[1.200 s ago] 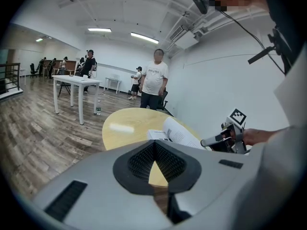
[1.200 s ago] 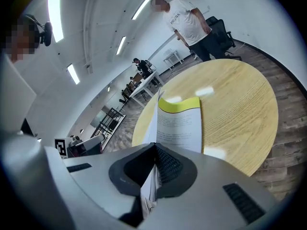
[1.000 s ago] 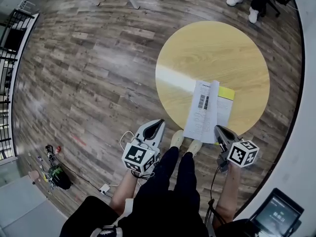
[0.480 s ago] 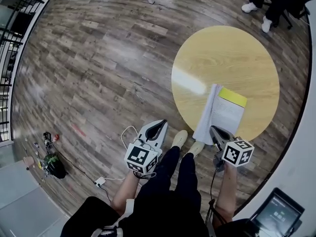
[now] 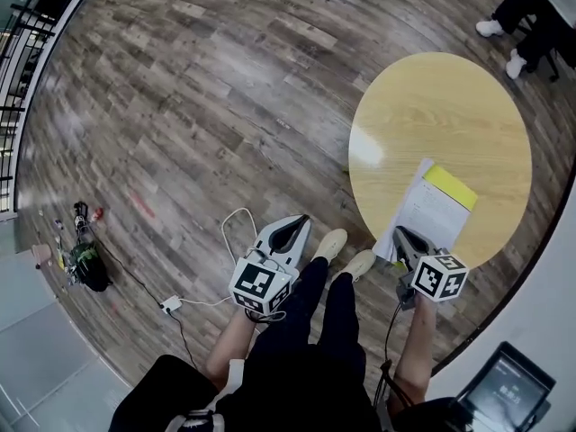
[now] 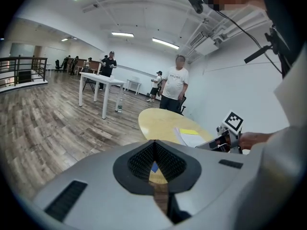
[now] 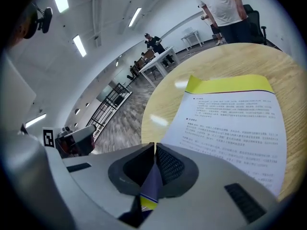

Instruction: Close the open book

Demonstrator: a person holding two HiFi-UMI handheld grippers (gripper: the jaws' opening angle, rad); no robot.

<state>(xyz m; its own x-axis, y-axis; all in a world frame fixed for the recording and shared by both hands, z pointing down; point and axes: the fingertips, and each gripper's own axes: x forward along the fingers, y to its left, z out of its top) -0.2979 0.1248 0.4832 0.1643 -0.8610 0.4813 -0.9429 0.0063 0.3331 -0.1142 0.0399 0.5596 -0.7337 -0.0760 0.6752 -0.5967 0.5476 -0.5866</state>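
Note:
The book [image 5: 438, 207] lies on the round yellow table [image 5: 423, 106] near its front edge, a white printed sheet with a yellow band facing up [image 7: 230, 123]. My right gripper [image 5: 402, 234] is at the book's near left corner, shut on a thin sheet of its cover, which shows blue and yellow between the jaws [image 7: 154, 147]. My left gripper [image 5: 293, 225] hangs over the wooden floor left of the table, shut with nothing in it [image 6: 154, 143]. In the left gripper view the book [image 6: 192, 137] and the right gripper [image 6: 225, 139] show ahead.
My shoes [image 5: 345, 252] stand by the table's near edge. A white cable [image 5: 225, 241] and a dark bundle of gear [image 5: 85, 264] lie on the floor at left. Behind the table a person [image 6: 173, 89] stands by a white table [image 6: 101, 87]. A tablet [image 5: 508, 394] sits at bottom right.
The raised white leaf has swung over to the right and now lies nearly flat on the book. Both grippers and the head view have shifted left; the right gripper keeps its hold.

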